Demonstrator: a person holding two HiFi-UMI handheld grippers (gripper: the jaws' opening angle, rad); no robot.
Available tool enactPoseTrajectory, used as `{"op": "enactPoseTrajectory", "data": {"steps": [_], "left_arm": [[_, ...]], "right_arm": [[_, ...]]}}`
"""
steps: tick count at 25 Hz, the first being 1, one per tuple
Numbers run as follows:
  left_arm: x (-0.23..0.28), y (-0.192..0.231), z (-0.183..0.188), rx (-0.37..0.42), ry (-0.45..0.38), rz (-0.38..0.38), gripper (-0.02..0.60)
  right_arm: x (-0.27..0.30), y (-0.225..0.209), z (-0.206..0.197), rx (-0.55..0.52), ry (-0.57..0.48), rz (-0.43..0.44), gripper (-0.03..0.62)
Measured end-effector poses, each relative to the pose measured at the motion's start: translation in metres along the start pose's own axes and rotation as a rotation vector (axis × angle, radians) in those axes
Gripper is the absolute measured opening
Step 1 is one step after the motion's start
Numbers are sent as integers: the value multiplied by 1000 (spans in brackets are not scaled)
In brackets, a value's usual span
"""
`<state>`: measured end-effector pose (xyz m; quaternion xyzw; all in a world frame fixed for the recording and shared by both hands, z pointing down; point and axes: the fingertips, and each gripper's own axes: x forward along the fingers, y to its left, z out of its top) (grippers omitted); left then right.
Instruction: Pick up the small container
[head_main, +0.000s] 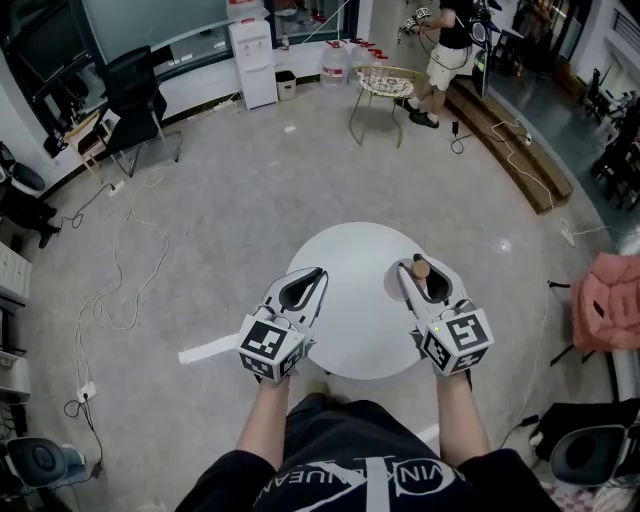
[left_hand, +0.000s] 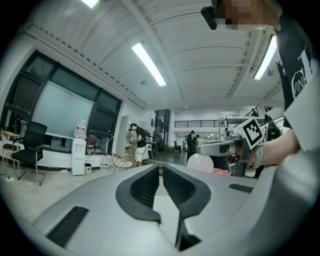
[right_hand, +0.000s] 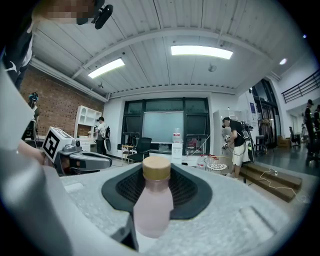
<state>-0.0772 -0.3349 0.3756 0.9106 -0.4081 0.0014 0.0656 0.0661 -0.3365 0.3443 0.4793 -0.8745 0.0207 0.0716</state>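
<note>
Head view: one round white counter (head_main: 360, 250), with two hand-held grippers over its near half.

Task item: one small bottle (right_hand: 152, 202), pale pink body, one tan cap (right_hand: 156, 167).
- Orientation: upright. The long axis is vertical, with the cap on top and the base down. In the head view mostly the cap shows, facing up at the camera.
- Location: over the right part of the counter, between the jaws of the right hand-held gripper (head_main: 418, 266) and close to their tips.
- I cannot tell whether the base rests on the counter or hangs just above it.

Right hand-held gripper: grasping the bottle. The jaws stand wide, one dark ribbed pad against each side of the body. Its marker cube (head_main: 456, 342) is at the near end, just above the wrist.

Left hand-held gripper (head_main: 320, 272): clenched. The jaw tips meet, and nothing is between them but a narrow gap further back. It sits over the left part of the counter, well apart from the bottle and roughly parallel to the right one. Marker cube (head_main: 270, 347) at its near end.

Count: bottle 1, cap 1, hand-held grippers 2, marker cubes 2, counter 1.

Background floor: one water dispenser (head_main: 252, 60), one black chair (head_main: 135, 95), one wire chair (head_main: 385, 85) and one standing person (head_main: 445, 55).
</note>
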Motion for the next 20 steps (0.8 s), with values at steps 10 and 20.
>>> {"op": "enactPoseTrajectory", "data": {"steps": [10, 20], "left_arm": [[-5, 1, -1, -2, -1, 15, 26], [-11, 2, 0, -1, 5, 30, 26]], "right_arm": [[0, 1, 0, -2, 0, 6, 135], [1, 4, -2, 3, 4, 17, 135]]}}
